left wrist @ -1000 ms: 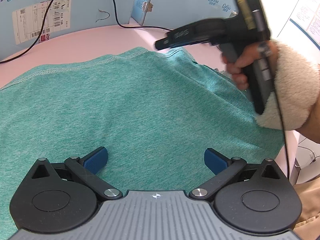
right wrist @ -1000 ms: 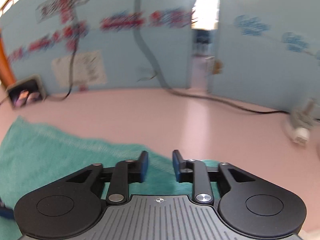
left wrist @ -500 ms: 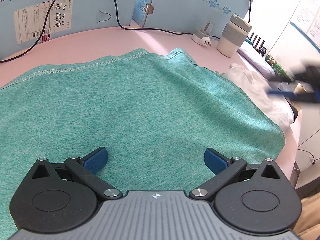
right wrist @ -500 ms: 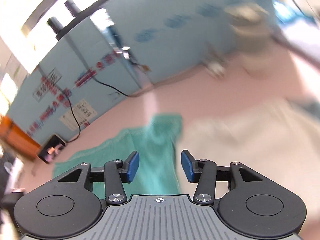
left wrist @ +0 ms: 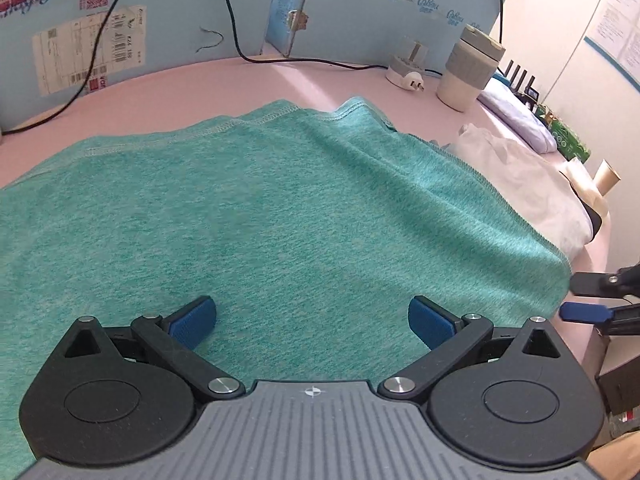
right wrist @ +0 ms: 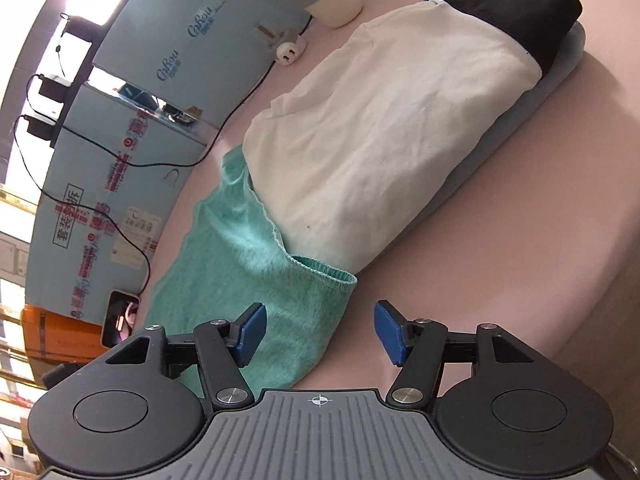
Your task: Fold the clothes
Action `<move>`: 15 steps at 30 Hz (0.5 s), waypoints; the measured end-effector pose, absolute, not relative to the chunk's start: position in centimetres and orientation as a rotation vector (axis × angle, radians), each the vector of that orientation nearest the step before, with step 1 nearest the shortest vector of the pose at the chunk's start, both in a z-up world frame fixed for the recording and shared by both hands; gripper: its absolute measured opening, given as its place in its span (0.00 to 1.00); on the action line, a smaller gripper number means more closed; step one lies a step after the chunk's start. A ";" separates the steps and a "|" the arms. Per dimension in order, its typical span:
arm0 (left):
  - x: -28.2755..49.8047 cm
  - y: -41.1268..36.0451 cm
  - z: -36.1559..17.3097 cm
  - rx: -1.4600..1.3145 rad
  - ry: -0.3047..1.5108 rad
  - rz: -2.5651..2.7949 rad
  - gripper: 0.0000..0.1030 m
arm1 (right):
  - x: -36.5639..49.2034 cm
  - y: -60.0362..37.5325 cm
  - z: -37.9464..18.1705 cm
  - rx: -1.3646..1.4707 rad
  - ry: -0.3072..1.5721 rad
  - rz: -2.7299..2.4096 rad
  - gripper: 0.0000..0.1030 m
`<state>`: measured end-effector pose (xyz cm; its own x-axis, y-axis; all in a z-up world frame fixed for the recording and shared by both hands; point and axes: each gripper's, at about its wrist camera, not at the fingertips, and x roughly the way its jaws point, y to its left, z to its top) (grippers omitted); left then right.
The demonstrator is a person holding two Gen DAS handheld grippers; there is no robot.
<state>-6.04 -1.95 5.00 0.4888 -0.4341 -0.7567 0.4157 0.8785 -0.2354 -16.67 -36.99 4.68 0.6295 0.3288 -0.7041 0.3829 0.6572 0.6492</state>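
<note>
Left wrist view: sits low behind the left claw [left wrist: 312,320], facing forward over the teal shirt [left wrist: 260,216] close beneath, toward the blue partition [left wrist: 180,20]. Right wrist view: rolled sideways behind the right claw [right wrist: 318,332], near the bench [right wrist: 540,208] edge. Both views share the shirt, white garment [right wrist: 380,140], cup [left wrist: 468,68].
</note>
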 end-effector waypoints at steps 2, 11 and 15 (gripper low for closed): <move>-6.9 -1.6 6.0 -0.026 0.878 -0.539 1.00 | -16.4 -36.6 4.5 0.874 0.918 -0.035 0.59; -9.0 -1.0 5.6 -0.104 0.903 -0.656 1.00 | -14.9 -34.9 3.7 0.818 0.898 -0.029 0.17; -9.5 -0.6 4.5 -0.136 0.962 -0.671 1.00 | -14.9 -33.2 5.8 0.729 0.830 0.031 0.05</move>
<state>-9.47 -0.64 4.53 0.3885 -0.5837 -0.7130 0.4675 0.7917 -0.3933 -14.89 -33.24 5.78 0.6888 0.2982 -0.6608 0.2475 0.7600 0.6009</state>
